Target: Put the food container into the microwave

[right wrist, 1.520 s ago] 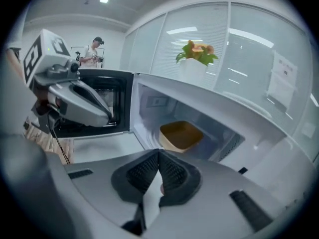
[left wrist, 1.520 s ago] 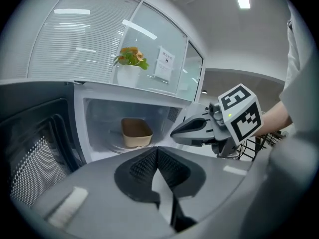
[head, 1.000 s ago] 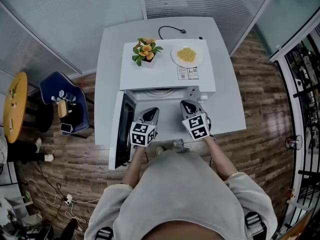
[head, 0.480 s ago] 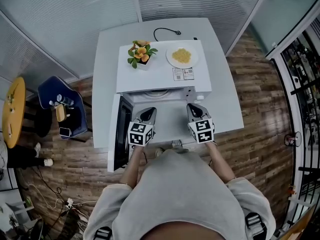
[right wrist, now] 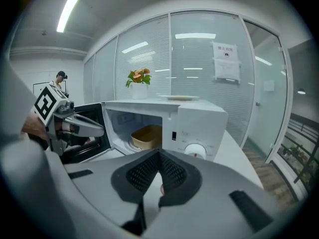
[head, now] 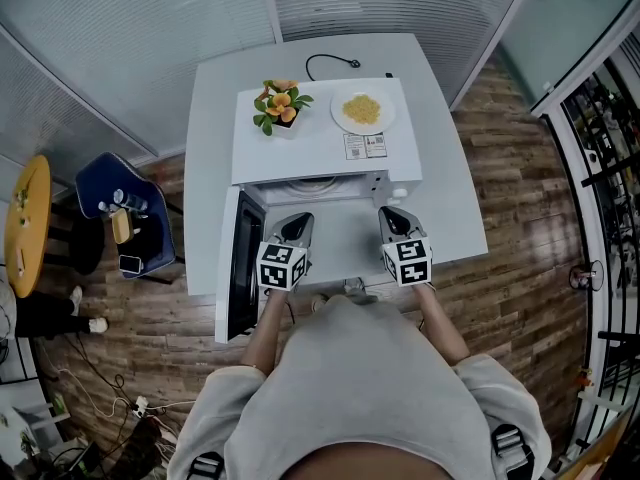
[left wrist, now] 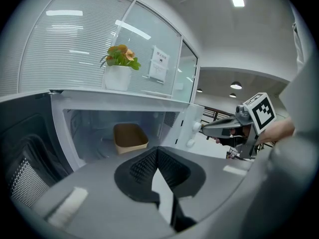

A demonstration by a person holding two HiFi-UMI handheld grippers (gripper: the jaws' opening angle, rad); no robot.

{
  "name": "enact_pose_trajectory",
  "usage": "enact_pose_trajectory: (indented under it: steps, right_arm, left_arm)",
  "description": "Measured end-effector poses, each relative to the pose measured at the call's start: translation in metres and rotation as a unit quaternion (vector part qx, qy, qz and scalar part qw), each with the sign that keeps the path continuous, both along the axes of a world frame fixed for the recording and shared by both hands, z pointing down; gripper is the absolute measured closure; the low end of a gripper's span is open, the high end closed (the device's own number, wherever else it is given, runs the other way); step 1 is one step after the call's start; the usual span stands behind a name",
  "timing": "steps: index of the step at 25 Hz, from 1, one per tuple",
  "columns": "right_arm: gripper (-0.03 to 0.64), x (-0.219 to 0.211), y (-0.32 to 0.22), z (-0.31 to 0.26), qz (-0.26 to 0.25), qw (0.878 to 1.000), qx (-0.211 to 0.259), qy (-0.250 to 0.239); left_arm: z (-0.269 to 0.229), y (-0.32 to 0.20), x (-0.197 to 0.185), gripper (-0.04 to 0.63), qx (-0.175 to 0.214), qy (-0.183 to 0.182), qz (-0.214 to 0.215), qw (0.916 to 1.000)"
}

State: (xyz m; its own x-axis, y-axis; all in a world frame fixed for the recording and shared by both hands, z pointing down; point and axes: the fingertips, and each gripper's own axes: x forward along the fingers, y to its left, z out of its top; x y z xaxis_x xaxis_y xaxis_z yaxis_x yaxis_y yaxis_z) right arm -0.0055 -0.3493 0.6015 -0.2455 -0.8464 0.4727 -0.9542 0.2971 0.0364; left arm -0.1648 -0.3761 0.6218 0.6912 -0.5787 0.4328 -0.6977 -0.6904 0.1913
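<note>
A brown food container (left wrist: 130,137) (right wrist: 147,136) sits inside the white microwave (head: 320,148), on its turntable. The microwave door (head: 243,263) hangs open to the left. In front of the opening, my left gripper (head: 296,225) (left wrist: 157,152) is shut and holds nothing. My right gripper (head: 393,214) (right wrist: 159,154) is also shut and empty, in front of the control panel with its knob (right wrist: 194,150). Each gripper shows in the other's view: the right gripper (left wrist: 205,127) and the left gripper (right wrist: 99,131). In the head view the container is hidden.
On top of the microwave stand a potted plant (head: 283,103) and a plate of yellow food (head: 364,111). A black cable (head: 330,60) lies on the white table (head: 450,208) behind it. A blue chair (head: 125,218) and a yellow table (head: 25,223) stand at the left.
My right gripper has moved to the right, from the microwave opening toward the control panel side. The left gripper has stayed where it was.
</note>
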Motion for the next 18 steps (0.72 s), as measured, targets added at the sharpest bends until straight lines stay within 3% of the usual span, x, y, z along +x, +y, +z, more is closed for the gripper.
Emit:
enact_pose_trajectory:
  steps: [18]
  right_arm:
    - [0.604,-0.0036,0.0027,0.0098,-0.004,1.0,-0.011,0.006]
  left_arm:
    - [0.0027,-0.0007,0.0067,0.584,-0.002,0.0,0.008,1.0]
